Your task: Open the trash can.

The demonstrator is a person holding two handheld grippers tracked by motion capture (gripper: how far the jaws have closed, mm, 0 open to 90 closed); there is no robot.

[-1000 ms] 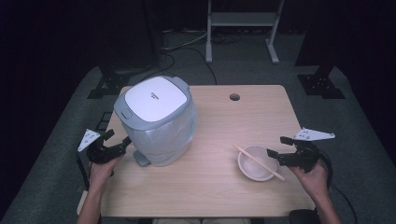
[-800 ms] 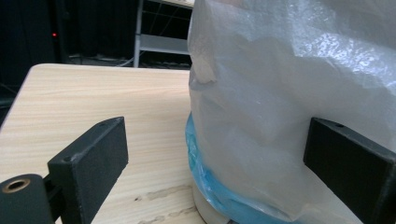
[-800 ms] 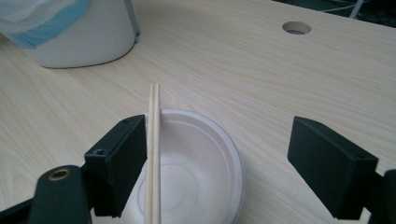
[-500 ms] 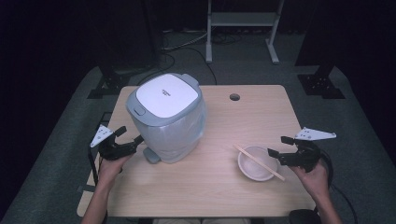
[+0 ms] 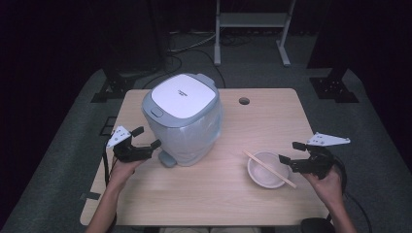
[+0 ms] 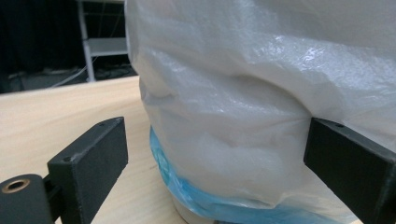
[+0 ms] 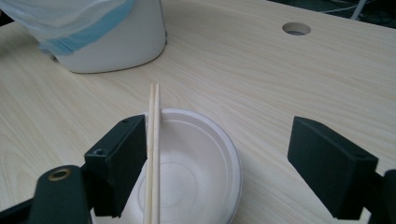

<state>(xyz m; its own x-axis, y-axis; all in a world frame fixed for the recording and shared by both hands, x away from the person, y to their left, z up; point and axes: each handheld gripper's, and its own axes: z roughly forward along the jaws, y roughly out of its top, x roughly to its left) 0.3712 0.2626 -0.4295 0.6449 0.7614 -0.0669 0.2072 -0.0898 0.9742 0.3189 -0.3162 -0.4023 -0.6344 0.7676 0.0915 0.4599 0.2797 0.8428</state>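
A white and grey rice cooker (image 5: 182, 119), wrapped in a clear plastic bag with a blue band low down, stands left of the table's middle. My left gripper (image 5: 146, 137) is open at its lower left side. In the left gripper view the jaws of the left gripper (image 6: 215, 140) stand wide on either side of the bagged wall (image 6: 243, 107), the right jaw close against the plastic. A white bowl (image 5: 265, 171) with a pair of chopsticks (image 5: 269, 168) across it sits at the front right. My right gripper (image 5: 290, 151) hangs open just right of it; the chopsticks (image 7: 153, 140) lie past its left jaw.
The wooden table (image 5: 214, 204) has a round cable hole (image 5: 244, 101) at the back. A small grey part (image 5: 166, 158) sticks out at the cooker's base. Dark floor, stands and cables surround the table. Bare wood lies between cooker and bowl.
The cooker has shifted to the right on the table. My left gripper has moved right and forward with it, up against its side. The right gripper has stayed put.
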